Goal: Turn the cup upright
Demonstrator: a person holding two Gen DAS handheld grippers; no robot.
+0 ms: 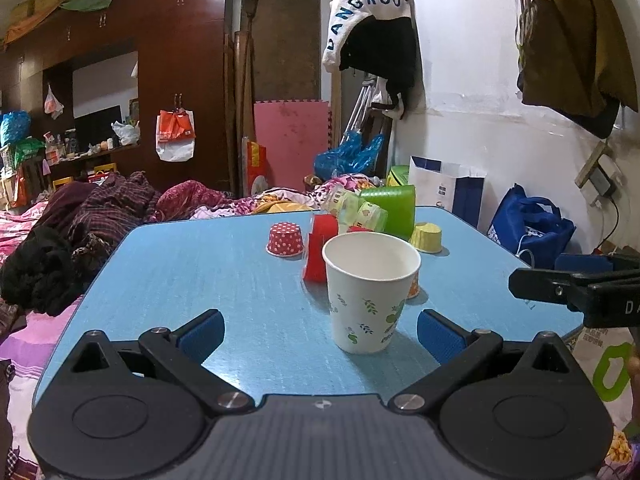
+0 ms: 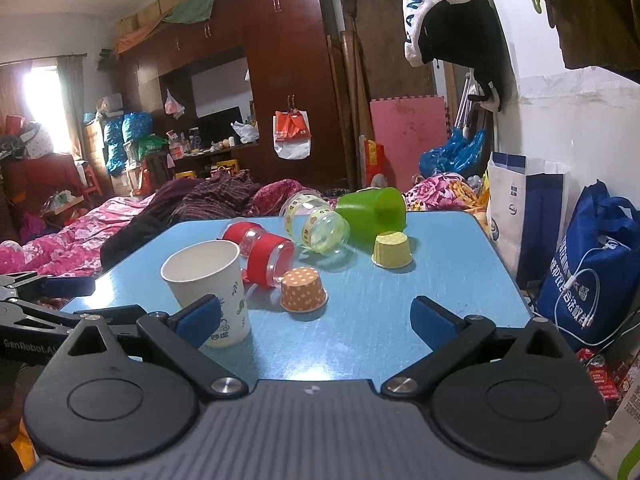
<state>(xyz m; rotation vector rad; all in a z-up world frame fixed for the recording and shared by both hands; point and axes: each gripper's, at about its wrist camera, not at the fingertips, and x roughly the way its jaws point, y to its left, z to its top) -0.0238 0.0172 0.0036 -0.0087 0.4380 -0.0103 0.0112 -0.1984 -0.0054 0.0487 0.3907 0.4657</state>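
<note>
Paper cup already upright near table edge; left gripper, right gripper fingers apart, empty. Next: pick tipped green cup far right.

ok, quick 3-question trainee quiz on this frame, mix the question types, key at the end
1. True or false: the white paper cup with green leaf print stands upright, mouth up, on the blue table.
2. Which small cup sits upside down closest to that paper cup in the right wrist view? A) orange polka-dot baking cup B) yellow fluted baking cup C) large green plastic cup
3. Fill in: both the left gripper and the right gripper are ____, holding nothing.

Key: 1 true; 2 A; 3 open
</note>
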